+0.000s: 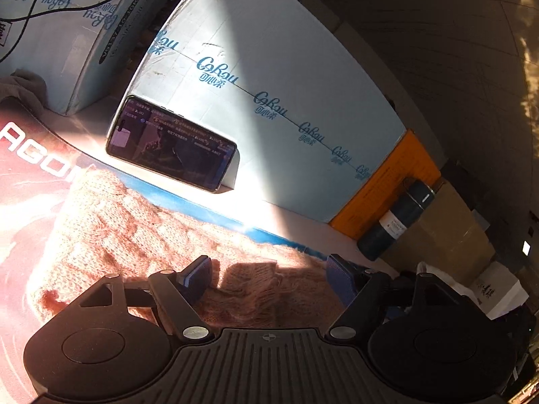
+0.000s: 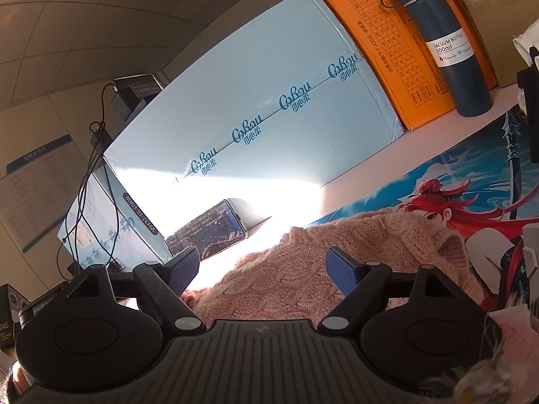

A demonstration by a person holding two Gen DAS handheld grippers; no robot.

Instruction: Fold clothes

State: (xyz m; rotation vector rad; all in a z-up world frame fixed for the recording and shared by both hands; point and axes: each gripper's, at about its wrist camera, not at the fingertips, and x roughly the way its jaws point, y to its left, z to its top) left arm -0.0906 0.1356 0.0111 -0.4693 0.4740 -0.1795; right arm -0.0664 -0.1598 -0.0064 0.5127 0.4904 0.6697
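Your left gripper [image 1: 266, 277] has its jaws released, nothing held. Your right gripper [image 2: 262, 271] is released too. The pink sweater [image 2: 303, 269] lies bunched on the worktop [image 2: 387, 171], just under both.

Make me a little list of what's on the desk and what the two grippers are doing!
garment: pink knitted sweater, lying bunched on the desk mat
left gripper: open, above the sweater, nothing held
right gripper: open, above the sweater, nothing held
phone: screen lit, leaning against the pale blue box
bottle: dark blue vacuum bottle, upright, in front of the orange box
folding: not finished
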